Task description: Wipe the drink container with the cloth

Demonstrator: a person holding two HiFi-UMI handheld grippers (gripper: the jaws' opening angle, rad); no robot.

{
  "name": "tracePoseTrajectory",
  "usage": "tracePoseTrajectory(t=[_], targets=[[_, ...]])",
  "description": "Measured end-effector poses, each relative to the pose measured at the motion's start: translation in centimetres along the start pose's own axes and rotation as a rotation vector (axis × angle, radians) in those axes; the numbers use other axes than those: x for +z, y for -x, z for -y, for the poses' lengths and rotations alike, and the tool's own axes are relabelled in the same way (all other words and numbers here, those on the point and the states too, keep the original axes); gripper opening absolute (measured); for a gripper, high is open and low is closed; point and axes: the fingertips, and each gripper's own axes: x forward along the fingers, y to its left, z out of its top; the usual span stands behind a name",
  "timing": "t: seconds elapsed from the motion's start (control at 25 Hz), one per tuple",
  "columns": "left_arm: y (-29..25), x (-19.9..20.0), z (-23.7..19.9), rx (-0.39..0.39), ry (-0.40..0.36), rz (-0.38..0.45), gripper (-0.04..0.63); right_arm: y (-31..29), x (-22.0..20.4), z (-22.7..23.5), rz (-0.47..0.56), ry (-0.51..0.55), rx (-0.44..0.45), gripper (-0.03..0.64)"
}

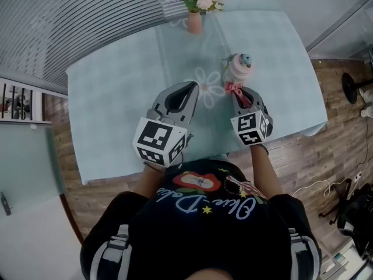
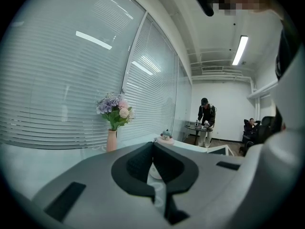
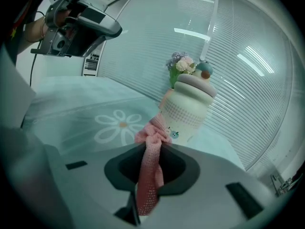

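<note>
The drink container [image 1: 239,67] is a squat white bottle with a pink lid and a teal knob, standing upright on the right half of the table [image 1: 111,104]. My right gripper [image 1: 238,92] sits just in front of it, shut on a pink cloth [image 1: 233,88]. In the right gripper view the cloth [image 3: 151,162] runs up between the jaws, and its bunched end rests against the lower side of the container [image 3: 189,109]. My left gripper [image 1: 194,85] hovers to the container's left, its jaws together with nothing in them [image 2: 152,144]. From it the container [image 2: 166,136] shows small and far off.
A pink vase of flowers [image 1: 195,4] stands at the table's far edge. A white daisy print [image 1: 207,86] marks the teal tablecloth between the grippers. Window blinds run behind the table. A person [image 2: 206,120] stands at another table far back. Wooden floor lies to the right.
</note>
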Motion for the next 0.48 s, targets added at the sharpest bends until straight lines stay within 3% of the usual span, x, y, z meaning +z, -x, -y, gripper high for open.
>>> tracePoseTrajectory(t=[0.48], targets=[[0.3,-0.1,-0.1,0.041,0.004,0.000,0.005,-1.3,-2.0,-1.0,-0.061,0.023,0.068,0.060]])
